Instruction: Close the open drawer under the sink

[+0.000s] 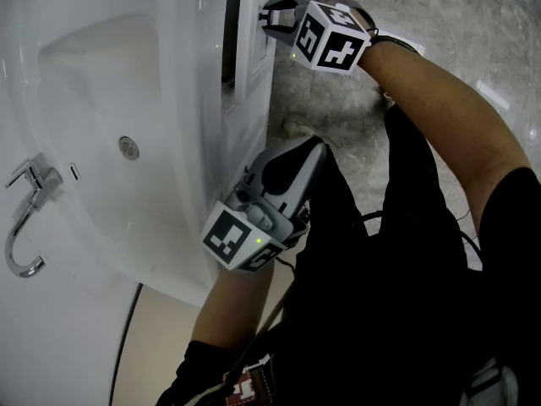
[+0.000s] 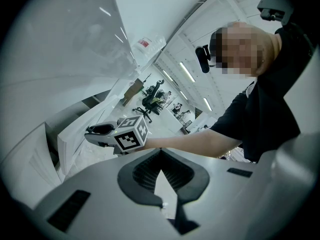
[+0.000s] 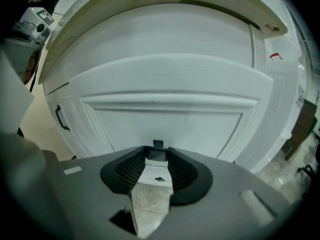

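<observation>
Head view: dark gap (image 1: 230,32) behind drawer (image 1: 254,83)

Grey marbled tiles (image 1: 439,24) cover the floor on one side, and a plain beige floor (image 1: 165,337) shows on the other. A white cabinet door (image 3: 82,129) carries a dark handle (image 3: 61,118). Farther off the room opens out, white and bright, with long strip lights (image 2: 187,72) on the ceiling and a black office chair (image 2: 152,98) in the distance.
</observation>
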### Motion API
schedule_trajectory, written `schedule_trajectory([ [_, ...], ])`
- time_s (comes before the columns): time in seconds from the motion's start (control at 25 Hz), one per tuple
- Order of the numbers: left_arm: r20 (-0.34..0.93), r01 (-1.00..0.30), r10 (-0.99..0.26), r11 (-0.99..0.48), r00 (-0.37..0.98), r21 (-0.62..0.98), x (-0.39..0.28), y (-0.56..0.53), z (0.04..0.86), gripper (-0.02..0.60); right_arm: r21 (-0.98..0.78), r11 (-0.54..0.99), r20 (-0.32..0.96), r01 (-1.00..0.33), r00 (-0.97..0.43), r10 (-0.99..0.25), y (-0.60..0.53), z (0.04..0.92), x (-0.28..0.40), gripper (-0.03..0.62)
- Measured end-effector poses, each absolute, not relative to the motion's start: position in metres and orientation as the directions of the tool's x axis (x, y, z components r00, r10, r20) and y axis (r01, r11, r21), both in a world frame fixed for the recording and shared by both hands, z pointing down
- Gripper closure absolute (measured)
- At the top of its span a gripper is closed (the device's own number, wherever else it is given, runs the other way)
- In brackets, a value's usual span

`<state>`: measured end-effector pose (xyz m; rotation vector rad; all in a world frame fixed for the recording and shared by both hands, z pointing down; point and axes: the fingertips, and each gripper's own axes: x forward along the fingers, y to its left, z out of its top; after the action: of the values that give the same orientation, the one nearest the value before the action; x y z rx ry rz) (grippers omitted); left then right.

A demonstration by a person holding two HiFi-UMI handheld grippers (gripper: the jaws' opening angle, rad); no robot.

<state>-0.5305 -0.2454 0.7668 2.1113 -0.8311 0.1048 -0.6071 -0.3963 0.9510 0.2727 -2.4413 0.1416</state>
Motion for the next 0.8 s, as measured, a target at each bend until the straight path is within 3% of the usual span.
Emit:
schedule_trajectory([
  [0.8, 0.347, -0.592, -0.523, -0.428, 0.779, 0.683, -0.528, -0.237, 0.767, 0.581, -0.015, 0.973, 0.633, -0.232, -0.755, -0.171, -0.405, 0.951, -0.624, 0.456],
])
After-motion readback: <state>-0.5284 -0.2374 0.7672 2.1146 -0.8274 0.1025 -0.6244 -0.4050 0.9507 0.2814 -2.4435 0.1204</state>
